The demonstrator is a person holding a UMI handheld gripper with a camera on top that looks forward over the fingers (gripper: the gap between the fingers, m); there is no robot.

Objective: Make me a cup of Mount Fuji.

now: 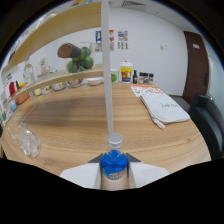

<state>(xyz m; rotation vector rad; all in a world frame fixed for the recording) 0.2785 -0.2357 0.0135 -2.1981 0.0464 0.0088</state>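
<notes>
My gripper (114,172) is shut on a tool with a blue body (114,162). Its two white fingers (85,175) press on either side of it. A grey collar (115,140) tops the blue body, and a long pale rod (107,65) rises from it, upright, past the shelves. A clear glass cup (29,142) stands on the wooden table (85,117), well to the left of the fingers and a little ahead of them. What lies under the fingers is hidden.
A two-tier wooden shelf (60,77) with fruit, bowls and bottles runs along the left. Jars and small bottles (131,74) stand at the table's far end. A white cloth (165,107) lies on the right, beside a dark chair (209,125). A brown door (195,60) stands beyond.
</notes>
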